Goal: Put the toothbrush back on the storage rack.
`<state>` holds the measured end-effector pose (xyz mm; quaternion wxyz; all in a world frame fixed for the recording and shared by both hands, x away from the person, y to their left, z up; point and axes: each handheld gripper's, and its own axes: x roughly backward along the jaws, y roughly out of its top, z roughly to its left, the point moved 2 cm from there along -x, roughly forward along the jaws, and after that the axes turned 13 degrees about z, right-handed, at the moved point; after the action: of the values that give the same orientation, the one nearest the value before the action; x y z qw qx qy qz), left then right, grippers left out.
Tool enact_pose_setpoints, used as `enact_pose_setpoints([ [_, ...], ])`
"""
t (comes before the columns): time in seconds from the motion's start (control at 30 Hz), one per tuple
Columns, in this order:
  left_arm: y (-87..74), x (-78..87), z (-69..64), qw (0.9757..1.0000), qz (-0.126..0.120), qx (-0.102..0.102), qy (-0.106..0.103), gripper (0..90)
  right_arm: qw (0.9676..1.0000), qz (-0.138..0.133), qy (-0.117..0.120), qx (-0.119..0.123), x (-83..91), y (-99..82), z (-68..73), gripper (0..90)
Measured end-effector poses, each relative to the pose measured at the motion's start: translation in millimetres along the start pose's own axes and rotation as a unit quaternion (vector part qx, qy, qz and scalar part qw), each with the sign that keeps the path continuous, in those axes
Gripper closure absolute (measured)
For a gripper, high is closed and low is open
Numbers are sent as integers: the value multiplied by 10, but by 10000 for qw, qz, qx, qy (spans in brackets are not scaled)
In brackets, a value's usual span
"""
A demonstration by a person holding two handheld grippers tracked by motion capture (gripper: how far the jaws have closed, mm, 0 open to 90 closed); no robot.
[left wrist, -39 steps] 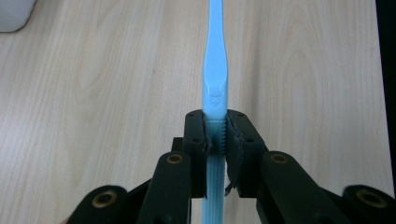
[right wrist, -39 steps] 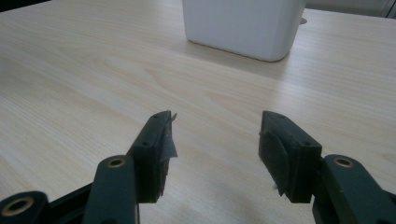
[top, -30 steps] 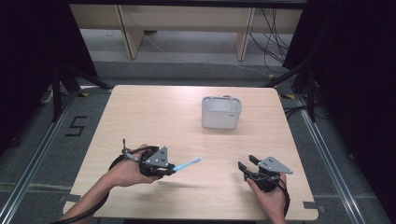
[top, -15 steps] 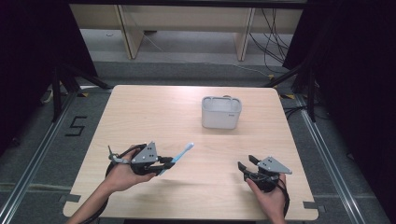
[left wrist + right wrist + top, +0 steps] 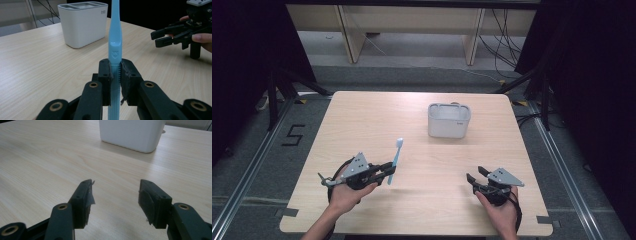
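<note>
A light blue toothbrush [image 5: 115, 40] stands between the pads of my left gripper [image 5: 115, 72], which is shut on its handle. In the high view the toothbrush [image 5: 395, 160] slants up and away from the left gripper [image 5: 384, 170], brush head toward the far side of the table. A white holder [image 5: 449, 120] with compartments in its top stands at the table's far centre-right, and the white holder [image 5: 83, 23] lies beyond the brush in the left gripper view. My right gripper [image 5: 477, 176] rests near the front right edge, open, and the right gripper [image 5: 115, 197] has nothing between its pads.
The light wooden table [image 5: 362, 125] is bare between the grippers and the holder. Black frame legs and cables stand on the floor beyond the far edge. A "5" is marked on the floor to the left.
My left hand has shifted left and slightly lower, and has turned the toothbrush from lying nearly level, pointing right, to slanting upward and away. The right gripper has not moved.
</note>
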<state>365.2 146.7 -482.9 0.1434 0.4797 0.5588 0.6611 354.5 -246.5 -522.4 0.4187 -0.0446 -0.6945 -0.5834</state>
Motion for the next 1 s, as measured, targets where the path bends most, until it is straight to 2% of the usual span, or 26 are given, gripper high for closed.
enact_pose_setpoints([
  [0.13, -13, -28, -20, 9999, -124, 46, 55, 784, 10000, -41, -91, 5, 2, -3, -1, 462],
  [0.17, -20, -30, -25, 9996, -202, 109, 140, 784, 9999, -42, -94, 5, 1, -3, 0, 464],
  [0.23, -23, -35, -24, 9996, -201, 120, 139, 784, 10000, -59, -35, -16, -1, -2, 7, 468],
  [0.3, -36, -41, -23, 9992, -299, 162, 223, 784, 10000, -67, -45, -42, 3, -4, 10, 473],
  [0.4, -40, -40, -31, 9986, -409, 190, 272, 784, 9998, -142, -98, 75, 11, -5, -11, 483],
  [0.43, -41, -41, -33, 9985, -440, 184, 280, 784, 9998, -142, -120, 1, 18, -8, -4, 486],
  [0.57, -53, -52, -40, 9982, -486, 239, 276, 784, 9996, -241, -174, -6, 32, -16, -12, 492],
  [0.63, -54, -56, -41, 9980, -514, 265, 248, 785, 9992, -375, -129, -29, 24, -14, -18, 494],
  [0.67, -53, -56, -39, 9979, -529, 282, 227, 784, 9992, -362, -189, -14, 34, -15, -24, 494],
  [0.8, -53, -60, -29, 9978, -550, 304, 232, 784, 9991, -403, -78, -91, 37, -8, -3, 497],
  [0.83, -52, -68, -27, 9976, -581, 314, 221, 784, 9989, -458, -72, -44, 34, -1, -3, 503],
  [0.87, -50, -82, -26, 9971, -665, 316, 188, 784, 9989, -417, -8, -214, 53, 7, 34, 511],
  [0.9, -47, -82, -31, 9976, -586, 268, 235, 784, 9980, -584, 104, -233, 56, 42, 57, 526],
  [0.93, -47, -82, -31, 9976, -586, 268, 235, 784, 9980, -584, 104, -233, 56, 42, 57, 526],
  [0.97, -38, -102, -39, 9976, -619, 238, 213, 784, 9969, -747, 185, -139, 78, 101, 72, 545],
  [1.0, -34, -109, -45, 9977, -604, 235, 218, 784, 9966, -756, 275, -153, 92, 121, 86, 552],
])
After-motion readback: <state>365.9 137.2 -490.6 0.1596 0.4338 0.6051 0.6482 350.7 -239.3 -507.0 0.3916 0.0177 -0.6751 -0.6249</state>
